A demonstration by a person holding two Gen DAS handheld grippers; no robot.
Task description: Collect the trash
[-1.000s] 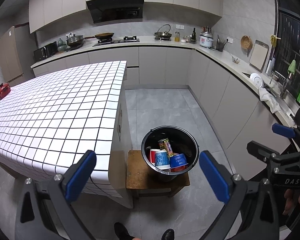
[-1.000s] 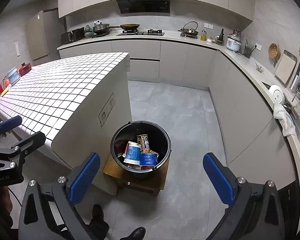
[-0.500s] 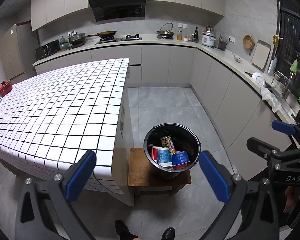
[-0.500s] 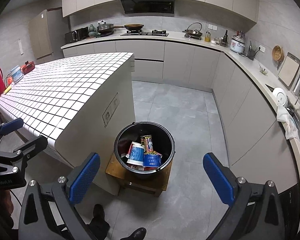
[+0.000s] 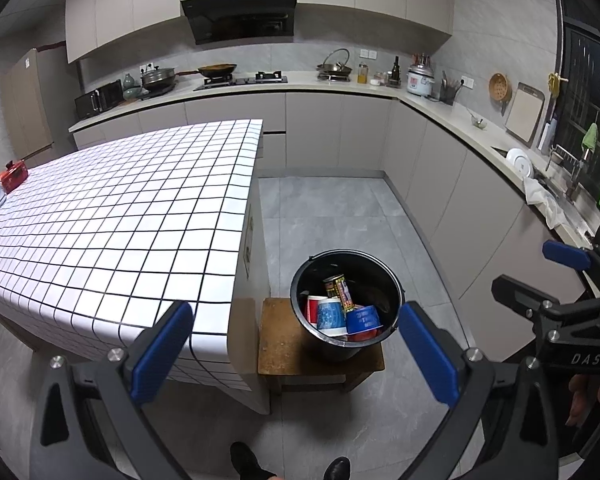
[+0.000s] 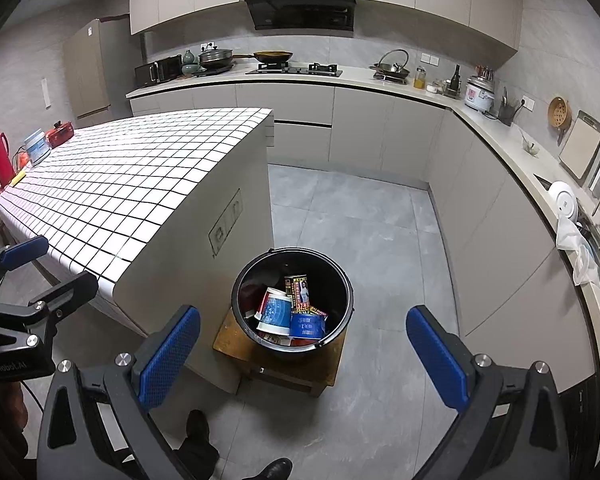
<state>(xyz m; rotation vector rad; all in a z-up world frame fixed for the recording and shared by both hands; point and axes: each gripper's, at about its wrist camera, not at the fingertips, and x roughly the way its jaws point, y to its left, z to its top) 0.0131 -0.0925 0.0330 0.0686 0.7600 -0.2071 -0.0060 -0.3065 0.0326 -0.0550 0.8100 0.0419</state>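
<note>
- Bucket [image 5: 346,300] at 6 o'clock already holds cups [image 5: 331,314] and a can [image 5: 342,289].
- Tabletop [image 5: 132,216] nearby shows no trash; task looks nearly done.
- Left gripper [image 5: 294,354] and right gripper [image 6: 302,354] both gape wide, holding nothing.

Bucket [image 6: 342,280] bottom trash buried, can [image 6: 299,293] label unreadable, shoes [image 5: 249,460] cropped

Both wrist cameras look down from well above the floor, along their own blue-padded fingers, toward the kitchen's far wall. The left view sits more over the tiled desk [image 5: 112,216], with the right tool [image 5: 560,280] at its right edge. The right view stands further right, showing the left tool [image 6: 40,268] at its left edge. Both share the black bucket [image 5: 392,280] [image 6: 340,280] on its wooden stool [image 5: 276,340] [image 6: 228,336].
</note>
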